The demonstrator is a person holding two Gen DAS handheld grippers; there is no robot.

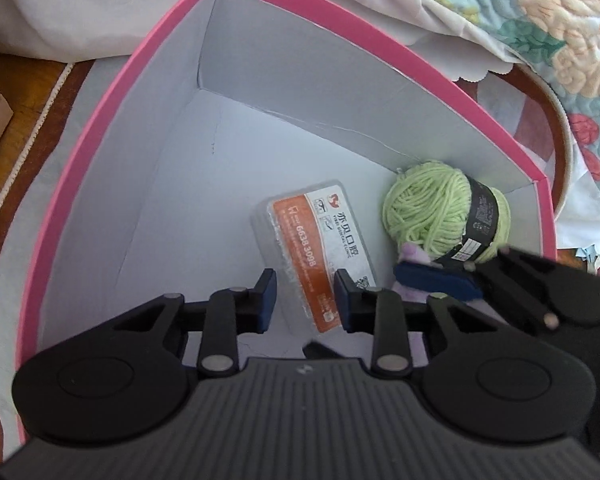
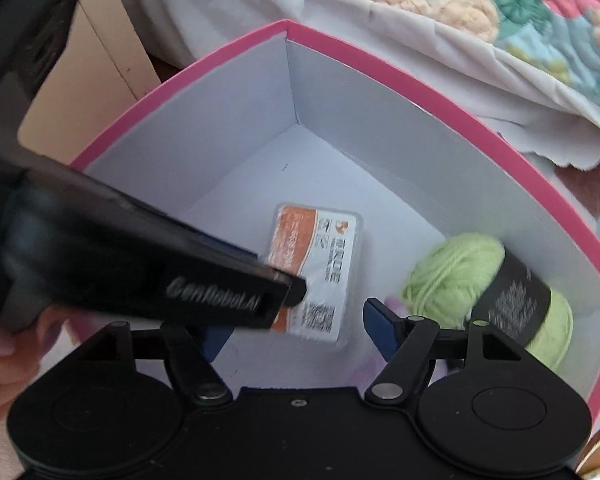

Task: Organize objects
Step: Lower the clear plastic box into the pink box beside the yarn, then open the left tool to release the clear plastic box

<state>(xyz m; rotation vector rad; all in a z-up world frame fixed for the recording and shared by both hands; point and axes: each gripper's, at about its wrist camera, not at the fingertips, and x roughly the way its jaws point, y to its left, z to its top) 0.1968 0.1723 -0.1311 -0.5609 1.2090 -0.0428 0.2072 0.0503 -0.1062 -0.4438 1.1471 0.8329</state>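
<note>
While both tongs hang inside the pink box [image 1: 300, 64], the step in hand looks like sorting of things already lying in it. Box = my landmark for all places.

Task things: a clear plastic case w/ orange-white label [image 1: 320, 232] lies flat near the middle of the box floor. A green yarn ball w/ black band [image 1: 424, 208] sits at the box's right wall. A lilac soft thing [image 1: 414, 254] lies on the floor just beside the yarn, on its near side; what it is, I cannot tell.

Left gripper [image 1: 306, 300]: jaws close together but not shut, w/ the near end of the case between them. A strip of box floor shows between one pad and the case, so I judge no clamp yet.

Right gripper [image 2: 300, 334]: jaws wide apart, nothing held, over the lilac thing.

Next move, I think: left must close square on the case's long edges, then lift it straight up, w/o hitting the right gripper, which is very near.
</note>
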